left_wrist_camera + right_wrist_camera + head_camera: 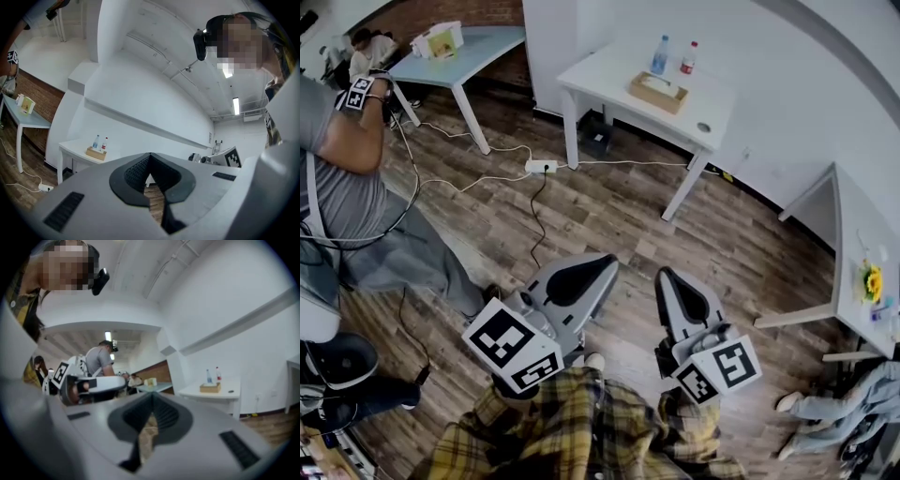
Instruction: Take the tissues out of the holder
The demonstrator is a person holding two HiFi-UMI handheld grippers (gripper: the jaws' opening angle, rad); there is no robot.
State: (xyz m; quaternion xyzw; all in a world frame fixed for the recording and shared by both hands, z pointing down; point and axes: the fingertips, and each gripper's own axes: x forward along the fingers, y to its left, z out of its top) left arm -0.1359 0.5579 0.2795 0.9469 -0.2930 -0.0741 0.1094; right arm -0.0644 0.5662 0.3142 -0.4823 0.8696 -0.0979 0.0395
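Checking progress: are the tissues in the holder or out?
In: white tissue shows at the top of the wooden holder on the white table.

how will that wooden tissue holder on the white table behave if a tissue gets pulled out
The wooden tissue holder looks low and wide, so it probably won't tip, but it may slide or lift on the smooth white table. The tissue showing at its top is likely limp.
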